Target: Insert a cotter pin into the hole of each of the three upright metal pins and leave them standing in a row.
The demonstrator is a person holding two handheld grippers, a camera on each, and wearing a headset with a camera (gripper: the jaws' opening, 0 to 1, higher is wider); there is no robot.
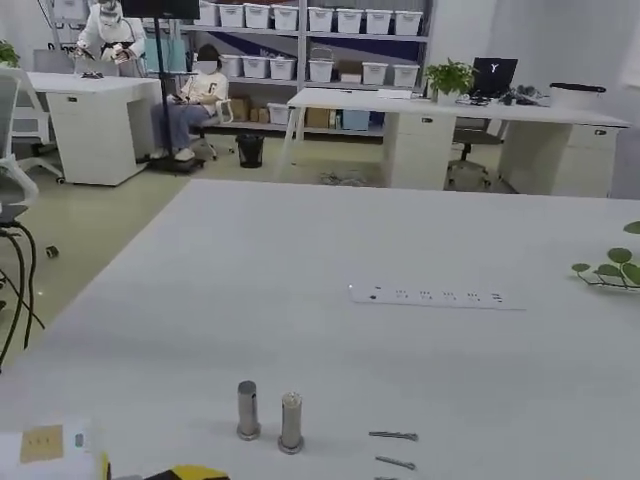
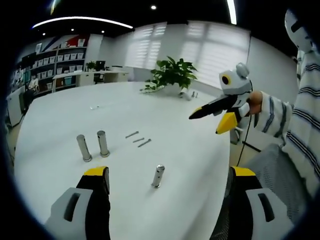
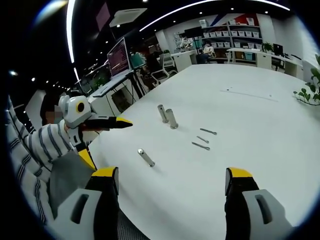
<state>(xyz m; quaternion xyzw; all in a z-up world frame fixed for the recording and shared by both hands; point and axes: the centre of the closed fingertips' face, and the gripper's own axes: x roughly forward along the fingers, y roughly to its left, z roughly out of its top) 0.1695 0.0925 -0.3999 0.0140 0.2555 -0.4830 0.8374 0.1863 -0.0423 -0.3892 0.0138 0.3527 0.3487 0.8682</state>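
The head view takes in two upright metal pins (image 1: 248, 410) and cotter pins (image 1: 393, 436) by the table's (image 1: 400, 350) near edge, while the gripper views add a third pin (image 2: 158, 176) and the left gripper (image 2: 168, 173) and right gripper (image 3: 171, 173), both spread and empty.

On left gripper (image 2: 169, 172): two black jaws with yellow caps at the tips, pale grey housings behind, each with one dark slot. On right gripper (image 3: 172, 172): same build, black jaws, yellow caps, grey slotted housings. From the left gripper view, right gripper side-on: slim tapered black jaw, yellow wedge on the other, thin dark cable (image 2: 239, 147) hanging off the body. Long right sleeve (image 2: 280, 117), white with narrow dark stripes. Same stripes on left sleeve (image 3: 42, 145). Plain grey cloth (image 3: 67, 177) just under that sleeve. Yellow-and-black corner of a gripper (image 1: 185, 472) in head view, side unclear.
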